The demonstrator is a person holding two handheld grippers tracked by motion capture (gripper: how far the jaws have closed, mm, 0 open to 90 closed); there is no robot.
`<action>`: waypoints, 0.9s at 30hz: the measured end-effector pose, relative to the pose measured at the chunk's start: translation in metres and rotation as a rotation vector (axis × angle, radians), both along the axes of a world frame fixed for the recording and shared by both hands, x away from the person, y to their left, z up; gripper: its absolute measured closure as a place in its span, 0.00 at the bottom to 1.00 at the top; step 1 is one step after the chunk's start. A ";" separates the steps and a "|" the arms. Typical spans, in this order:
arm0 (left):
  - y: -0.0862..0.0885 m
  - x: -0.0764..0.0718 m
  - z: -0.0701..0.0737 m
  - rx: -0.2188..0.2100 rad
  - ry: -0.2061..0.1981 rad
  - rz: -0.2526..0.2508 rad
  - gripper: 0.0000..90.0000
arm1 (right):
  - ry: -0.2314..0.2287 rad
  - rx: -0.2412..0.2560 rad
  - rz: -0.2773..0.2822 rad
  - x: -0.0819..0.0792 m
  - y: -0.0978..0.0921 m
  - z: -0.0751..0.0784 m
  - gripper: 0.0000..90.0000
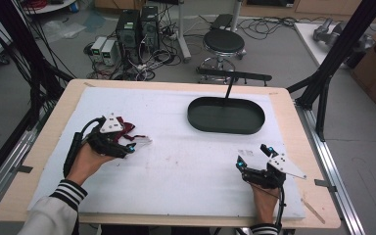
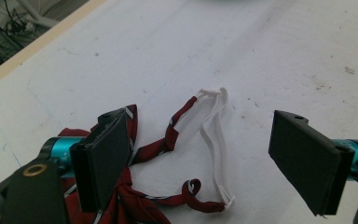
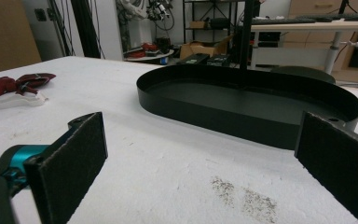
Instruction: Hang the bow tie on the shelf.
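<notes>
Wooden table (image 1: 44,142) under a white foam sheet (image 1: 186,156)

On the sheet lie a dark red bow tie (image 2: 135,186) with a white strap (image 2: 214,135) (left side, near the person) and an empty black oval tray (image 1: 226,115) toward the far right. Faint dark smudges (image 3: 244,196) mark the foam in front of the tray; the table's wood shows as a border all round.

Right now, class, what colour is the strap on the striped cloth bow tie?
White, clearest in the left gripper view.
</notes>
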State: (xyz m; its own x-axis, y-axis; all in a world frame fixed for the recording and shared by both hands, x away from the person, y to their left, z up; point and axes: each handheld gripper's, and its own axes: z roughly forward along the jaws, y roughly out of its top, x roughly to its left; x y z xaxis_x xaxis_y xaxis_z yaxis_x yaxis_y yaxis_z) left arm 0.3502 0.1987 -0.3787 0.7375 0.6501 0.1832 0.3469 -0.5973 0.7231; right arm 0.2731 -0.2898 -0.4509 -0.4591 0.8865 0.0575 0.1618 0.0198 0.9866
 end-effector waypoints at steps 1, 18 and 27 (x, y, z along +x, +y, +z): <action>-0.002 0.002 0.000 0.008 0.010 -0.007 0.25 | 0.000 0.000 0.000 0.000 0.000 0.000 0.01; -0.026 0.027 -0.014 0.109 0.191 0.028 0.32 | -0.002 -0.001 0.001 0.000 0.000 0.000 0.01; -0.030 0.033 -0.020 0.131 0.269 0.055 0.41 | -0.004 0.001 0.003 -0.001 0.000 0.000 0.01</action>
State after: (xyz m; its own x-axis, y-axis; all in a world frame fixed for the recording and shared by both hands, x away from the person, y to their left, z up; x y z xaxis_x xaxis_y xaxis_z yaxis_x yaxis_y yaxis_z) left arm 0.3835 0.1692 -0.3985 0.7355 0.6737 0.0714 0.5494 -0.6548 0.5191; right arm 0.2723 -0.2899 -0.4511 -0.4618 0.8852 0.0567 0.1581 0.0193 0.9872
